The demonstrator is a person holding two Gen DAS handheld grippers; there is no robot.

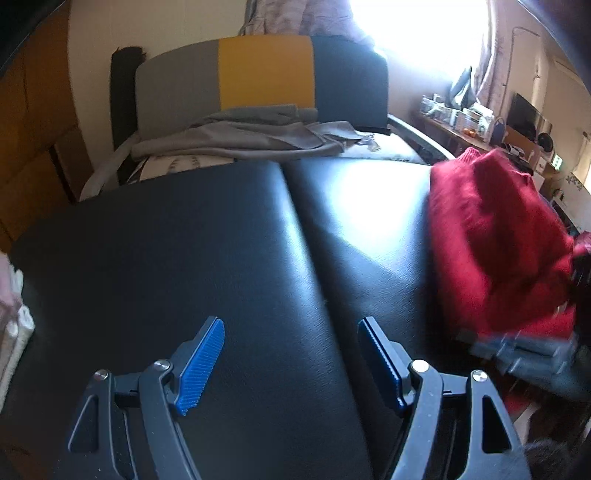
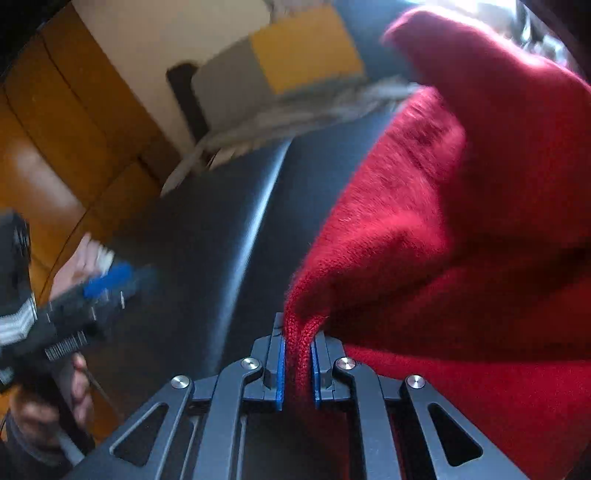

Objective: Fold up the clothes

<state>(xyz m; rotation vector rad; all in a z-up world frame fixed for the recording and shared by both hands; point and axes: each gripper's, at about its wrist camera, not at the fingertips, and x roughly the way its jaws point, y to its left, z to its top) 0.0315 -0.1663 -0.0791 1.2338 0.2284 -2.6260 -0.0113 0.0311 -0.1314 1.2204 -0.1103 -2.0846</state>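
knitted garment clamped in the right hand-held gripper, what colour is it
Deep red knitted garment, clearest in the right wrist view.

light: blown-out window, glare on black table | blur: right view smeared | edges: fisheye-bent, dark

Two grippers were in view: the left gripper and the right gripper. One red sweater lay at the right edge of the single black padded table. Beyond its far edge lay one grey garment. One hand showed.
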